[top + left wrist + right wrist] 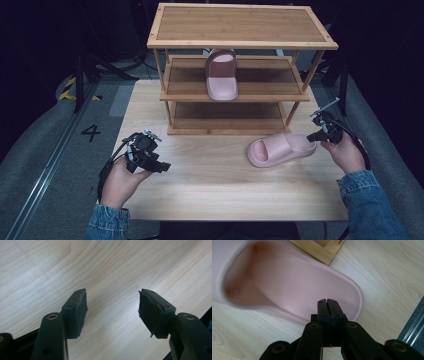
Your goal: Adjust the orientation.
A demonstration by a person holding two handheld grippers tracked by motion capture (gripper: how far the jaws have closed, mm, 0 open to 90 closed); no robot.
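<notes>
Tongs first: the right tongs (328,302) are clenched with their jaws pressed flat together, their tips over the heel rim of the slipper (294,287). Whether any of that rim is pinched between them cannot be made out; from above they sit at the slipper's heel end, right of centre in the high view (316,135). The left tongs (112,310) are released, jaws spread wide with bare wood between them, low at the left of the high view (161,166).

The slipper (280,148) lies on the counter (210,190), toe toward the left of the frame, just in front of the rack (240,42) and near its lower right post. Its mate (222,75) already sits on the middle shelf, at centre top.

Risks, as I judge them: clenched jaws cannot take hold, so pushing on would only shove the soft foam across the smooth wood, perhaps against the rack's post. If a thin edge of the heel is pinched, the hold is shallow; lifting by it would let the long toe end droop and swing, and the slipper could slip free or knock the shelf edge on the way in.
</notes>
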